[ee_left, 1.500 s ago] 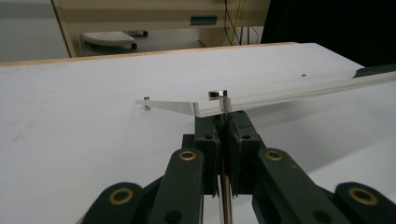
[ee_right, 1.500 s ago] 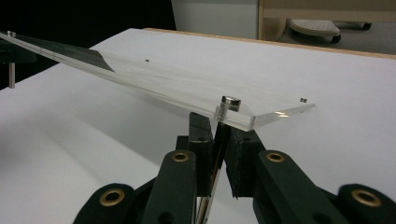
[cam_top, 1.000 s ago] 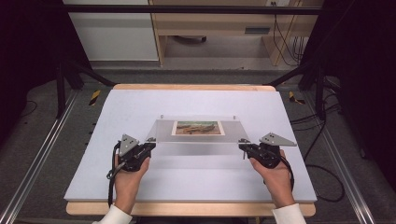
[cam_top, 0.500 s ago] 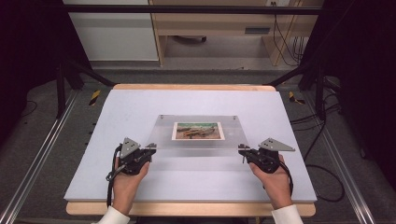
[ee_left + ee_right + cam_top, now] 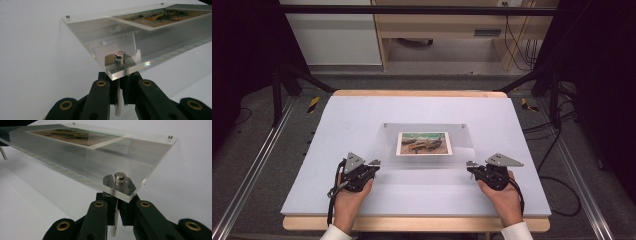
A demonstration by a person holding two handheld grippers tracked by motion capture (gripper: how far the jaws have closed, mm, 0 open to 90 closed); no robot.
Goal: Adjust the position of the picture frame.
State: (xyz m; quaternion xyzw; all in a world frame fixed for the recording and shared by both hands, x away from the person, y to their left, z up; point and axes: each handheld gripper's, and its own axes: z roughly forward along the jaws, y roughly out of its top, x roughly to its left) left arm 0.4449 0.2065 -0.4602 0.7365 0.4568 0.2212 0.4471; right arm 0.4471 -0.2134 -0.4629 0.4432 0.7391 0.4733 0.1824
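Observation:
A clear acrylic picture frame [image 5: 387,145] holding a painted shore scene photo [image 5: 424,143] is over the middle of the white board. A metal pin runs through each of its near corners. My left gripper [image 5: 374,163] is shut on the pin [image 5: 119,105] under the near left corner, whose cap [image 5: 119,55] sits on top of the plate. My right gripper [image 5: 471,164] is shut on the pin [image 5: 113,225] under the near right corner, below its cap [image 5: 119,177]. Small studs mark the far corners [image 5: 385,125]. The frame [image 5: 140,32] slopes away from each gripper camera.
The white board [image 5: 362,115] lies on a wooden table whose edge [image 5: 412,223] faces the person. Metal rails [image 5: 257,165] run along both sides, with cables [image 5: 557,150] on the dark floor at the right. Cabinets [image 5: 332,35] stand beyond the table.
Both grippers and the frame between them have shifted slightly toward the near edge of the table. The grips on the two corner pins are unchanged.

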